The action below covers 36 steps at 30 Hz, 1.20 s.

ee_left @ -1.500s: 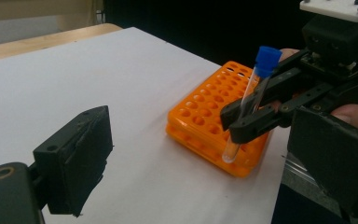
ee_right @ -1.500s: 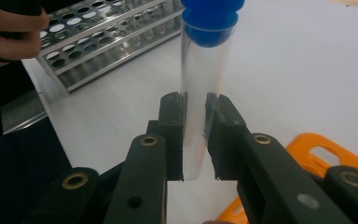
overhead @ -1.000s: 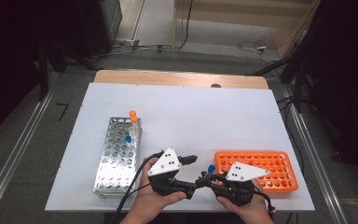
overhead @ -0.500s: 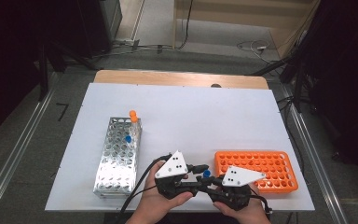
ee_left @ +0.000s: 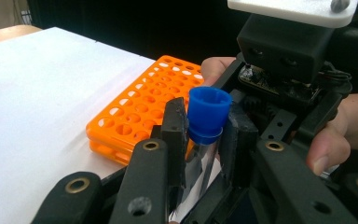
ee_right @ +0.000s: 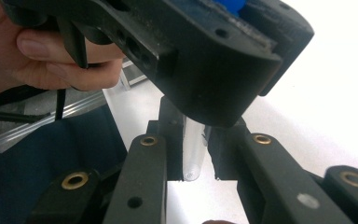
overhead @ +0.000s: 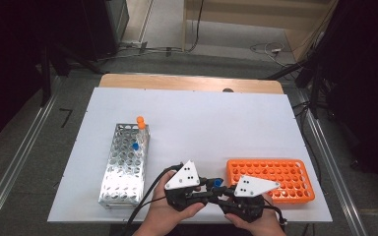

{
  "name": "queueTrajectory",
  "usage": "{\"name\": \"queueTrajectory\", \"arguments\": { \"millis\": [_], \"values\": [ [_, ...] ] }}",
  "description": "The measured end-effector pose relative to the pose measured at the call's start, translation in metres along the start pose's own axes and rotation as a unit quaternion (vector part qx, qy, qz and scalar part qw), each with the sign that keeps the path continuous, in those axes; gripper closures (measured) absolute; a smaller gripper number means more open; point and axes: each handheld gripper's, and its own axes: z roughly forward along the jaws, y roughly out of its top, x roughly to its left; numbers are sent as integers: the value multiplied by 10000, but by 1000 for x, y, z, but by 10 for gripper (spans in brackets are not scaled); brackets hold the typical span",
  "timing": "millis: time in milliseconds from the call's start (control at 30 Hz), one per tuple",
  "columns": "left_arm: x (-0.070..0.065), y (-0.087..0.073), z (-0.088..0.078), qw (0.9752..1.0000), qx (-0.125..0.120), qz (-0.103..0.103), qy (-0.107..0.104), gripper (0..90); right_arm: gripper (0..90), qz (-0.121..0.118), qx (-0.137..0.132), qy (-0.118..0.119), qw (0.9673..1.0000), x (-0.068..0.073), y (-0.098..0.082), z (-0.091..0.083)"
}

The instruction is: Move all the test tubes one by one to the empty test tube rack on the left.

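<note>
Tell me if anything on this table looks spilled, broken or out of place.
Nothing stands out. The metal rack and orange rack lie flat on the table, nothing spilled. The blue-capped tube is gripped by both grippers.

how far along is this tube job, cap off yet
Done: one blue-capped tube is out of the racks, in front of the orange rack. In hand: the right gripper is shut on its clear body; the left gripper's jaws have just closed around the cap, which is on. Left: two tubes stand in the metal rack.

White table [overhead: 202, 123] on grey floor [overhead: 24, 147], dark surroundings.
</note>
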Motion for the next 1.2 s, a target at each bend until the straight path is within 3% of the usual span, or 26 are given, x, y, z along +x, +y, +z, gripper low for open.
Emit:
{"name": "queueTrajectory", "arguments": {
  "millis": [567,700,800,1033,1200],
  "values": [
    [-2,1,-1,9999,-54,114,106,770,715,40,-46,78,10000,-2,0,-2],
    [0,2,-3,9998,-106,106,146,770,612,66,-45,120,9999,-4,0,-3],
    [1,3,-7,9996,-157,95,199,770,477,31,-53,191,9998,-5,1,-4],
    [6,5,-15,9991,-252,70,347,770,159,103,-23,40,9999,-9,4,-7],
    [10,6,-22,9984,-319,52,471,770,40,181,-96,-128,9997,-14,5,-14]
  ]
}}
